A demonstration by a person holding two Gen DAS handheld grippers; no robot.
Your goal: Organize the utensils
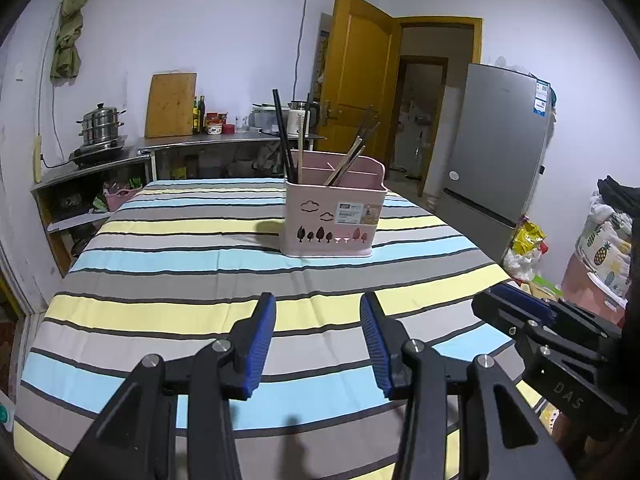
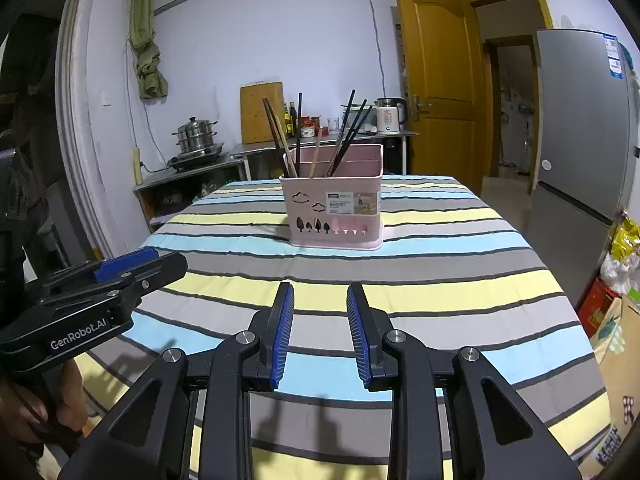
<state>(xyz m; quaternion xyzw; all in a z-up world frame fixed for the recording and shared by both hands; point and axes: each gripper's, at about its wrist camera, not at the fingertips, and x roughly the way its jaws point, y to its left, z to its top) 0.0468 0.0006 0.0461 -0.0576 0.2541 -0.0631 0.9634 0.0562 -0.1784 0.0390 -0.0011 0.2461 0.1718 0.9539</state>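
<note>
Striped-cloth worktop (image 1: 160, 248) fills both views. Pink utensil basket (image 1: 334, 216) stands upright mid-worktop, far from both grippers, chopsticks (image 1: 347, 162) leaning in its compartments. Right wrist view shows more sticks, dark ones (image 2: 349, 136) fanned right and a pale pair left; left wrist view shows fewer, with one tall black stick (image 1: 283, 136) at the left corner. Left gripper (image 1: 318, 344) released, jaws wide apart, nothing between. Right gripper (image 2: 320, 332) also released, narrower gap, empty. Each view catches the other gripper from the side at the frame edge; only the right wrist view shows a hand (image 2: 44, 408) on its handle.
</note>
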